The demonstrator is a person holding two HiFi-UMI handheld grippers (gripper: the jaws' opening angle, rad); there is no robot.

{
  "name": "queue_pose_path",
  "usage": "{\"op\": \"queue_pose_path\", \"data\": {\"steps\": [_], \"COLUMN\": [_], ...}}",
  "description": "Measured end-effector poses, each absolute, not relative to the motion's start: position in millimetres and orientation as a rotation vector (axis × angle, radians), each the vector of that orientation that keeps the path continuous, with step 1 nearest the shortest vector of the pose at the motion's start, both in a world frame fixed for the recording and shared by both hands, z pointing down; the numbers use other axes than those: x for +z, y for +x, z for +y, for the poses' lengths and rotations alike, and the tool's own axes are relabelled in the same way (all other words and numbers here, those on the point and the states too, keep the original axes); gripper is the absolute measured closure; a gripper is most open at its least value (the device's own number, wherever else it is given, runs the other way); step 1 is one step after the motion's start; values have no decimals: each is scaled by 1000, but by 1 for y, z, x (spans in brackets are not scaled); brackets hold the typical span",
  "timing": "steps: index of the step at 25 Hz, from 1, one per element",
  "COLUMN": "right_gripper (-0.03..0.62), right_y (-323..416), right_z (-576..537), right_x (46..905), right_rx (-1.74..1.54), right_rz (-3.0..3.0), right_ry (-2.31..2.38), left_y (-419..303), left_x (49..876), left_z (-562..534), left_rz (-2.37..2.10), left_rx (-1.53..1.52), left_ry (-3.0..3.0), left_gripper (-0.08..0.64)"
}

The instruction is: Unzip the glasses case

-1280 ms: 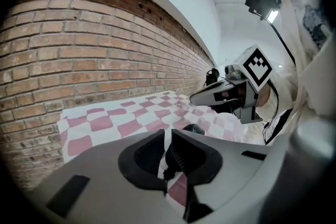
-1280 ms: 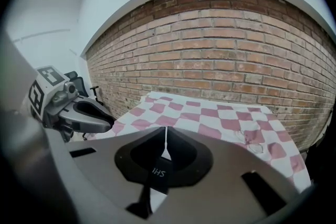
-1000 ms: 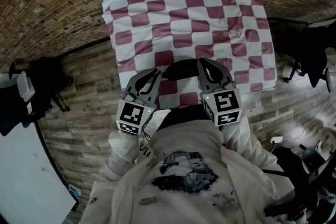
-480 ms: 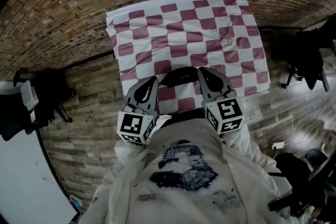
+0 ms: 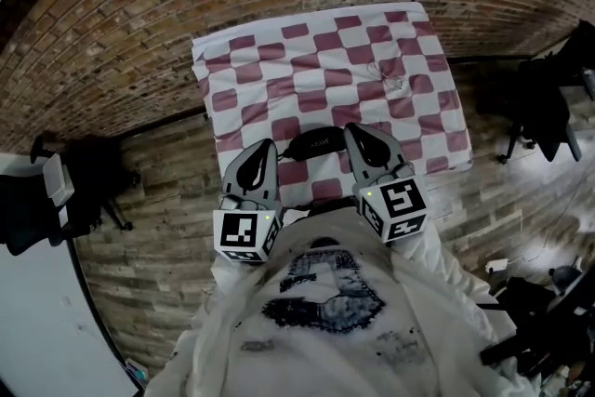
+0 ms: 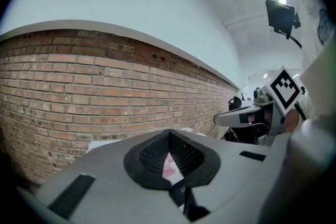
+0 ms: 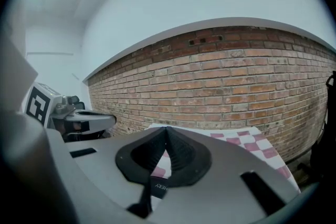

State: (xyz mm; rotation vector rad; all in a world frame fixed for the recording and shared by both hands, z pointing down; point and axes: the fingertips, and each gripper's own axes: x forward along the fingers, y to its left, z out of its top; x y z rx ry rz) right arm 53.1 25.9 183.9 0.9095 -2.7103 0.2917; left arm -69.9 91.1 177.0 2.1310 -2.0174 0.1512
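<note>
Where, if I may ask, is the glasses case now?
Head view, centre: the glasses case is gripped between the left gripper and right gripper, over the near edge of the checkered cloth.

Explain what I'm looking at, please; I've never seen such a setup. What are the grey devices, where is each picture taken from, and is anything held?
No robot: a person holds a two-jaw gripper in each hand. The top-down picture comes from a camera on the person's head, with the left gripper at its left and the right gripper at its right. The other two come from cameras riding on each gripper, looking along its jaws. Below lies a red-and-white checked cloth. Both grippers are shut, and each seems to pinch one end of the black glasses case between them.
</note>
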Motion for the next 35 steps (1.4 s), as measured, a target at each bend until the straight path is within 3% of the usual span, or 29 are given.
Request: {"op": "queue_pose_path", "data": {"steps": [35], "right_gripper": [580], "right_y": [58], "right_z": [26], "right_x": [169], "right_rx": [247], "right_rz": [-2738], "right_ry": [929], "left_y": [-74], "left_x": [164], "left_z": [94], "left_rz": [-2112], "left_rx": [131], "left_ry": [2072], "left_gripper": [552]}}
